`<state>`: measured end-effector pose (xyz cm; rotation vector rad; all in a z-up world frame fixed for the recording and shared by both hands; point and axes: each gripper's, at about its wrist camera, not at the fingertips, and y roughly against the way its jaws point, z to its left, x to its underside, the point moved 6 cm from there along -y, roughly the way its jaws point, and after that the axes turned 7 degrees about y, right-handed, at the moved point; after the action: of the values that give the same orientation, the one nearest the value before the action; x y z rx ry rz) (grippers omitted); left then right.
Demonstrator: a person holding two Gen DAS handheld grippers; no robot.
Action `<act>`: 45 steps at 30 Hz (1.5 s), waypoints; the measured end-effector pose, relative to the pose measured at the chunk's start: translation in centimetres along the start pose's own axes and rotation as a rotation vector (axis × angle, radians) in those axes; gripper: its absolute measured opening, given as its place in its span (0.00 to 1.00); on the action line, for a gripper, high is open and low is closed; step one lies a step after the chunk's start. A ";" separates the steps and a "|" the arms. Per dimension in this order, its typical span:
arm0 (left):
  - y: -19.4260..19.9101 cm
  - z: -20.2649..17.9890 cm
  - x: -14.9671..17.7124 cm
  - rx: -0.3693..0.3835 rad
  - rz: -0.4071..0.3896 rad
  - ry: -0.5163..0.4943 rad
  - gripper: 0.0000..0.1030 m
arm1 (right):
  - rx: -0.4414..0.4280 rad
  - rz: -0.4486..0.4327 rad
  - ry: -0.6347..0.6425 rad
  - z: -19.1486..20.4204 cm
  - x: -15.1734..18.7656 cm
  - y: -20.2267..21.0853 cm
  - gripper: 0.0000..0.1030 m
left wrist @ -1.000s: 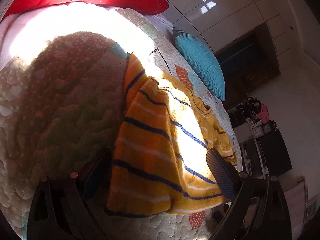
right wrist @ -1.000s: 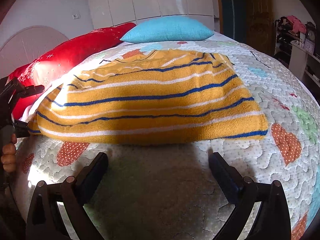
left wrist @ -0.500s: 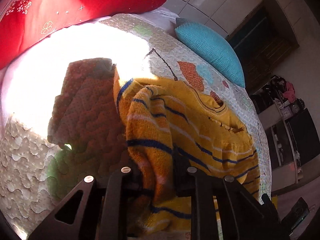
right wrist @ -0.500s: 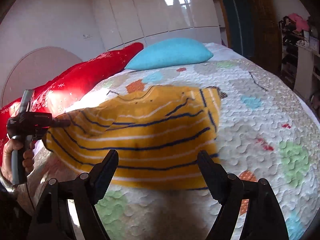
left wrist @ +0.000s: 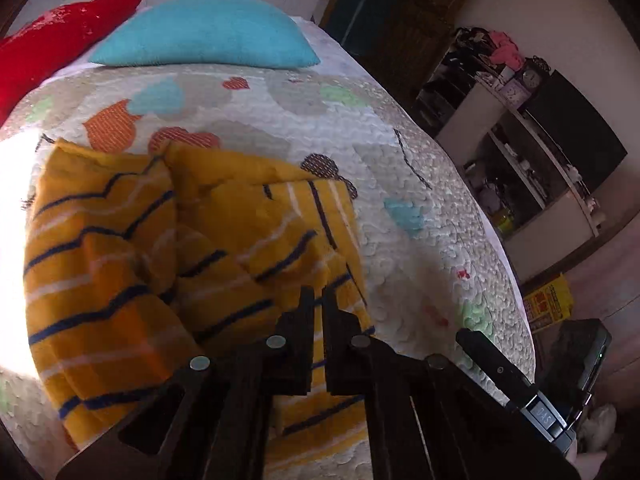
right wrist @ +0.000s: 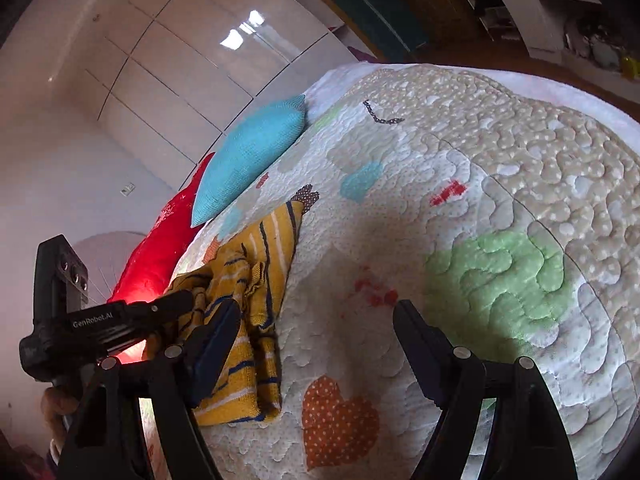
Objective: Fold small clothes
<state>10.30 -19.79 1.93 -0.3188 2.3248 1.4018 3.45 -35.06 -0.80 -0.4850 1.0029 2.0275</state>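
**Fold in progress: left gripper carrying sweater edge across**

The sweater (left wrist: pixel 168 264), yellow knit with blue and white stripes, lies bunched on the quilt (left wrist: pixel 400 184), directly ahead of and beneath the left gripper (left wrist: pixel 318 300). That gripper's fingers are pressed together with a layer of the knit pinched between them; the fabric ahead of it is rucked into several loose ridges, not flat. In the right wrist view the sweater sits to the left of the right gripper (right wrist: pixel 316 320), whose jaws stand wide apart over bare quilt and hold nothing; its left finger (right wrist: pixel 218 332) is just beside the bundle, contact not confirmed.

Judgement: the step in hand is the sideways fold, with the gripped edge being drawn over the body of the garment. The next move calls for laying that edge down in line with the opposite side, then letting go cleanly. The free gripper is placed to pin or smooth the ridges first; otherwise the fold will likely set crooked.

Beyond the garment: a blue pillow (left wrist: pixel 204 36) and a red pillow (left wrist: pixel 60 40) at the far end.
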 end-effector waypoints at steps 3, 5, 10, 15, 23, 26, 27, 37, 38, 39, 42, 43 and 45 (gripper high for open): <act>-1.7 -2.0 2.4 -0.011 0.043 -0.057 0.03 | -0.009 0.020 0.017 0.2 0.4 -0.2 0.81; -0.4 -2.9 3.4 0.004 0.037 -0.076 0.04 | -0.005 0.025 0.037 0.7 0.5 -0.4 0.81; 6.9 -1.9 5.6 0.012 -0.120 -0.093 0.69 | 0.012 0.024 0.092 1.9 1.0 -0.4 0.81; 13.0 4.0 9.0 -0.097 -0.235 -0.025 0.75 | -0.003 0.016 0.151 4.1 1.5 0.0 0.81; 16.3 13.1 14.1 -0.114 -0.237 0.178 0.76 | -0.177 0.208 0.312 15.4 0.4 -5.7 0.90; 16.7 15.1 15.3 -0.094 -0.246 0.233 0.76 | -0.077 0.276 0.317 16.1 -0.8 -10.8 0.90; 16.9 15.6 15.7 -0.084 -0.248 0.250 0.76 | -0.075 0.311 0.296 16.2 -1.0 -12.2 0.90; 17.9 19.3 17.6 -0.046 -0.258 0.336 0.76 | -0.090 0.502 0.284 21.1 1.3 -20.0 0.27; 17.9 19.4 17.7 -0.045 -0.257 0.344 0.76 | -0.085 0.479 0.288 21.4 1.3 -19.8 0.23; 18.0 19.4 17.8 -0.045 -0.256 0.348 0.76 | -0.094 0.453 0.291 21.8 1.1 -19.3 0.22; 18.1 18.9 17.8 -0.061 -0.257 0.332 0.76 | -0.145 0.343 0.286 22.5 -0.8 -15.9 0.16; 18.1 18.7 17.9 -0.068 -0.256 0.324 0.76 | -0.142 0.310 0.289 22.4 -1.5 -14.7 0.15; 17.9 18.3 17.7 -0.070 -0.251 0.313 0.76 | -0.113 0.254 0.293 21.2 -3.0 -12.5 0.15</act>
<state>-8.51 5.02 0.52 -0.8758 2.3725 1.3898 15.51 -15.21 8.00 -0.7650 1.1765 2.2932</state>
